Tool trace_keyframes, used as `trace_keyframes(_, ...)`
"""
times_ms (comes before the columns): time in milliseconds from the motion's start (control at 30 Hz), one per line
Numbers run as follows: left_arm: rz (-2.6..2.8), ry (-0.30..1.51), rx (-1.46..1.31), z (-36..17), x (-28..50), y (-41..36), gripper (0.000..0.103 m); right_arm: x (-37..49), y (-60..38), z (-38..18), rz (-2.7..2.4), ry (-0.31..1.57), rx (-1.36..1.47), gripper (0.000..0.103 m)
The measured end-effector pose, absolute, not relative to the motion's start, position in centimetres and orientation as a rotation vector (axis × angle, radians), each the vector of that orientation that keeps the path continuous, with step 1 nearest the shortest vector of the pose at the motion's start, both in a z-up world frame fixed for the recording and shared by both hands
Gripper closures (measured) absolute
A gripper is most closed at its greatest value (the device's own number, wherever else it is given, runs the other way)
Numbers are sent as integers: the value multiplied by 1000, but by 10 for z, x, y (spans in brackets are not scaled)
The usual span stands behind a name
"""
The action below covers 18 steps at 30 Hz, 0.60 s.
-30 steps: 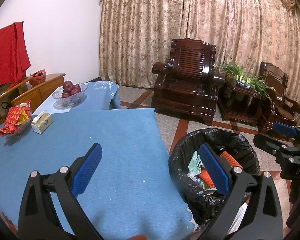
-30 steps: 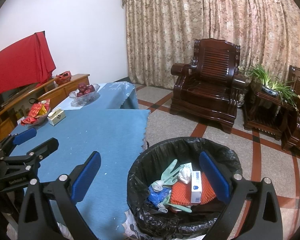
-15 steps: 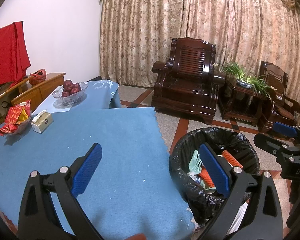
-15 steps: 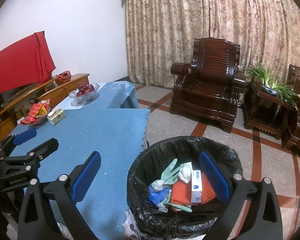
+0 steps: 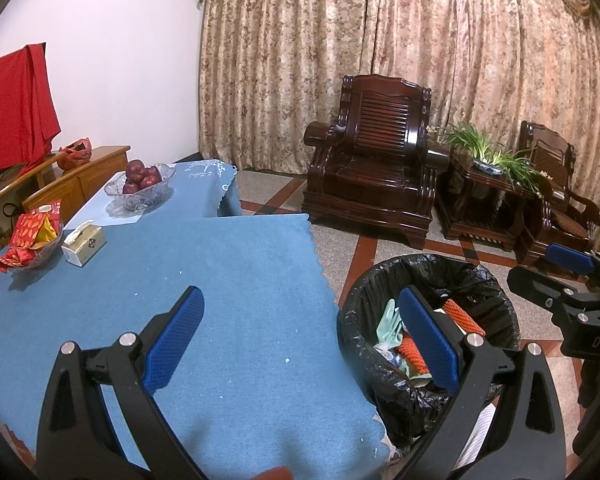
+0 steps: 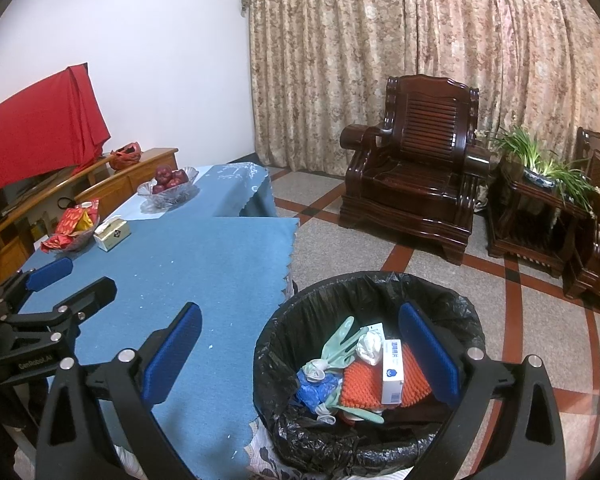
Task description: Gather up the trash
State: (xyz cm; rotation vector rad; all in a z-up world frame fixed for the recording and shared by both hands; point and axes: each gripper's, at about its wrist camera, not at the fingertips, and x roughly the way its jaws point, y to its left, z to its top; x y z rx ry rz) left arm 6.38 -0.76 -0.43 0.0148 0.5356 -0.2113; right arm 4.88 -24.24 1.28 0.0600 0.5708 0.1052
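A bin lined with a black bag (image 6: 292, 320) stands on the floor at the table's right edge and also shows in the left wrist view (image 5: 364, 304). In it lie a green glove (image 6: 338, 344), a white box (image 6: 392, 372), an orange mat (image 6: 364, 388) and blue wrapping (image 6: 314, 386). My left gripper (image 5: 300, 336) is open and empty above the blue tablecloth's near right corner. My right gripper (image 6: 300, 344) is open and empty over the bin's near left rim. Each gripper shows in the other's view: the right (image 5: 572, 276), the left (image 6: 56, 284).
The blue-clothed table (image 5: 220, 264) carries a tissue box (image 5: 85, 245), a bowl of red snack packets (image 5: 30, 234) and a glass bowl of apples (image 5: 140, 184) on the far section. Small white crumbs dot the cloth. Dark wooden armchairs (image 6: 416, 176) and a plant stand (image 6: 540, 200) stand behind.
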Motion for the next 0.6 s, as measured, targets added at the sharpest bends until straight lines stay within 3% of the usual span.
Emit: trace_keyframes(600,-212,537,15,-3,64,-8,8,49,-242,13,106,572,60,6)
